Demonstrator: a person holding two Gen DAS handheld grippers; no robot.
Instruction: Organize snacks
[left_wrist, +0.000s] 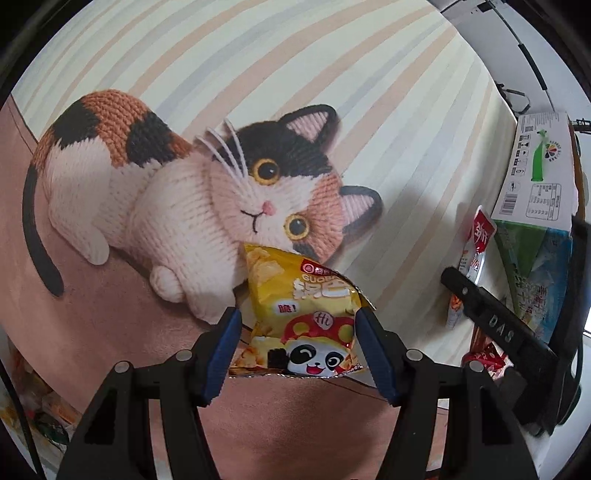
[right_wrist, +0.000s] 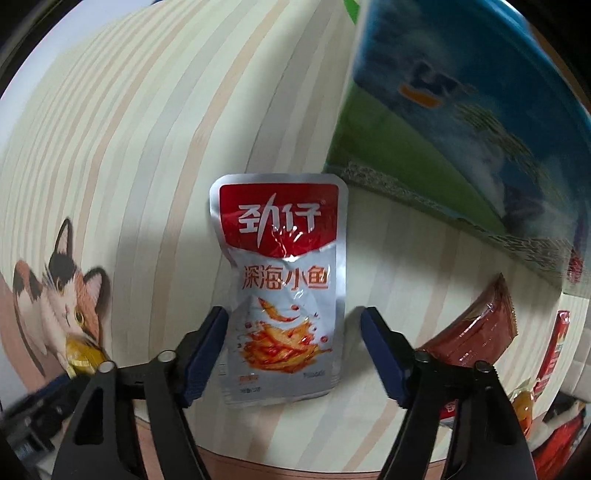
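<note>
In the left wrist view my left gripper (left_wrist: 297, 325) has its blue pads on both sides of a yellow chip bag (left_wrist: 299, 314) with a panda on it; the pads touch its edges and it lies over the cat picture. In the right wrist view my right gripper (right_wrist: 293, 325) is open around a silver and red fish snack pouch (right_wrist: 282, 280) lying flat on the striped tablecloth; there is a gap at the right pad. The yellow bag shows small at the far left (right_wrist: 83, 356). The right gripper's black body appears in the left view (left_wrist: 491, 321).
A blue and green cardboard box (right_wrist: 461, 110) stands at the back right, also seen in the left wrist view (left_wrist: 535, 258). A dark red packet (right_wrist: 476, 332) and other red packets (right_wrist: 554, 350) lie to the right. The tablecloth (left_wrist: 332, 66) carries a knitted cat picture (left_wrist: 184, 192).
</note>
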